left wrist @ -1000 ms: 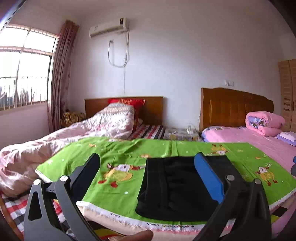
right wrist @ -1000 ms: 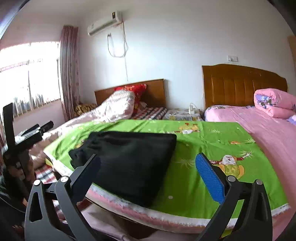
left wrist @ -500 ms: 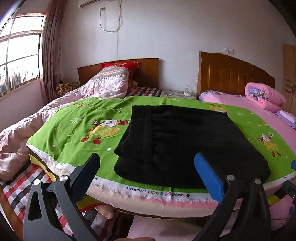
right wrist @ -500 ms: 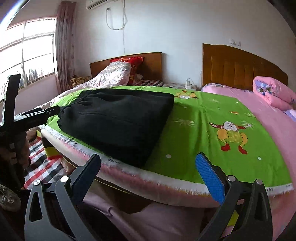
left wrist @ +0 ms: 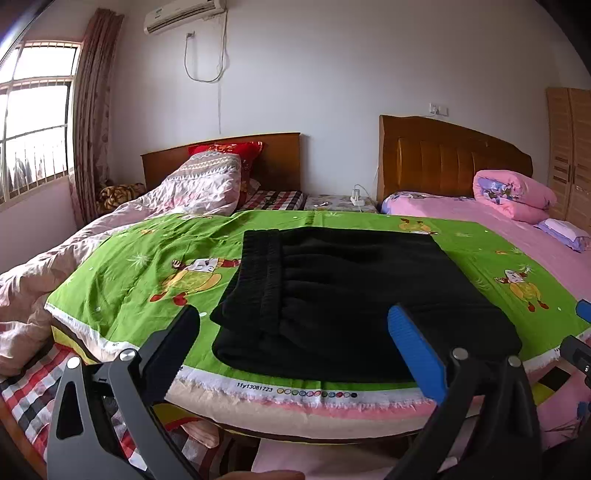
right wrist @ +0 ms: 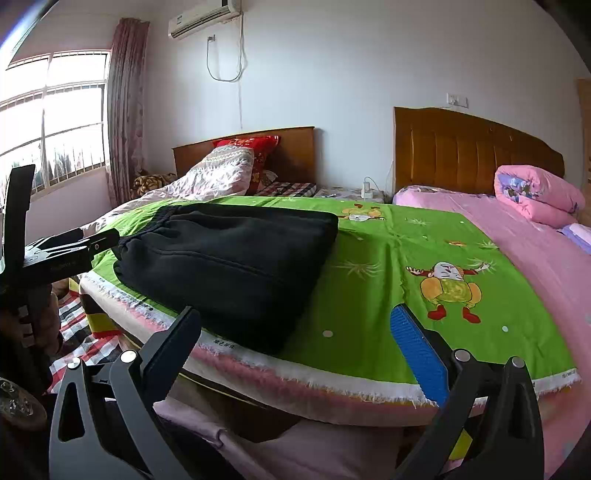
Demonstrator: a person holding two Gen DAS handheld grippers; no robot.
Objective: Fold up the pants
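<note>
Left gripper (left wrist: 299, 343) low centre of frame, jaws spread wide, gripping nothing; right gripper (right wrist: 303, 343) likewise agape, empty. Folded black pants (left wrist: 354, 295) mid-frame on green cartoon cloth (left wrist: 140, 266), near hem close to fringed front edge (left wrist: 295, 391). Rumpled pink quilt (left wrist: 44, 280) crowding left side, pink bed (left wrist: 517, 236) right. Wooden headboards (left wrist: 450, 158), air conditioner (left wrist: 184, 14) upper left, window (left wrist: 33, 122) far left. Bare green cloth right of pants in right wrist view.

Black fleece pants (left wrist: 354, 295) folded into flat rectangle, elastic waistband at left; laid beyond left jaws, between them; left of right jaws.
</note>
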